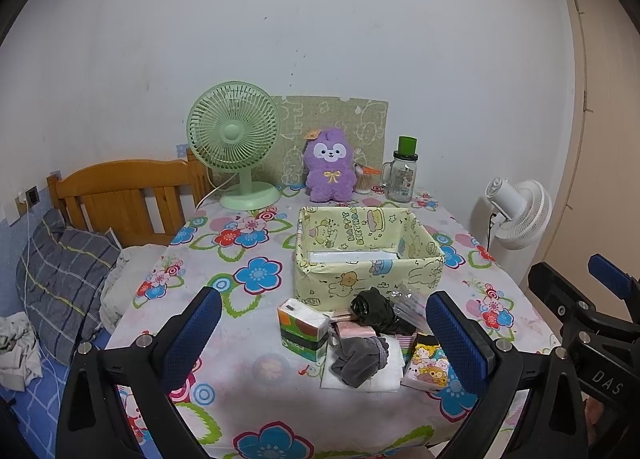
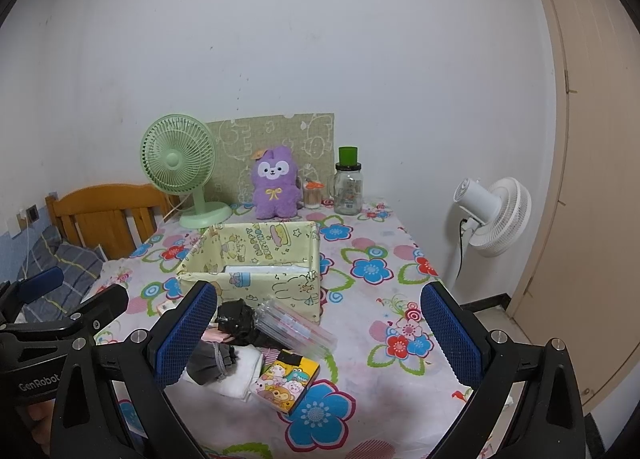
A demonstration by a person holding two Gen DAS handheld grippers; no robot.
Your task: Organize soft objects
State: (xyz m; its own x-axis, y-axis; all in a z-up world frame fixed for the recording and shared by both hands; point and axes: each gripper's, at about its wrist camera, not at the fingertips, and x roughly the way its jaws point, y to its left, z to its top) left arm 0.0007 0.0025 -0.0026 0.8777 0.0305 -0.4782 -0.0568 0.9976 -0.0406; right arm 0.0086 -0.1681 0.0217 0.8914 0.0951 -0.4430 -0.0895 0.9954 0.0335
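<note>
You are holding both grippers above the near end of the table [image 1: 248, 387], and neither is gripping anything. Your left gripper [image 1: 324, 335] is standing with its blue pads wide apart, framing the pile of soft things that is lying just in front of the yellow box [image 1: 360, 279]. Your right gripper [image 2: 320, 335] is also spread wide, hanging to the right of that same pile, over bare flowered cloth.

The box is sitting near the middle of the table, open at the top, with something white and flat lying on its bottom. Right against its near wall, a crumpled black bag [image 1: 374, 309] and a clear plastic packet [image 2: 296, 329] are resting on top of the pile. In front of the box, to the left, a green and orange tissue pack [image 1: 304, 333] is standing. A grey cloth [image 1: 356, 361] is lying on a folded white cloth [image 1: 384, 375], and a cartoon-printed tissue pack [image 2: 286, 383] is lying just to the right of them.

Behind the box, along the wall, a green fan [image 1: 236, 143], a purple plush toy [image 1: 330, 165] and a glass jar [image 1: 402, 175] with a green lid are standing in a row.
</note>
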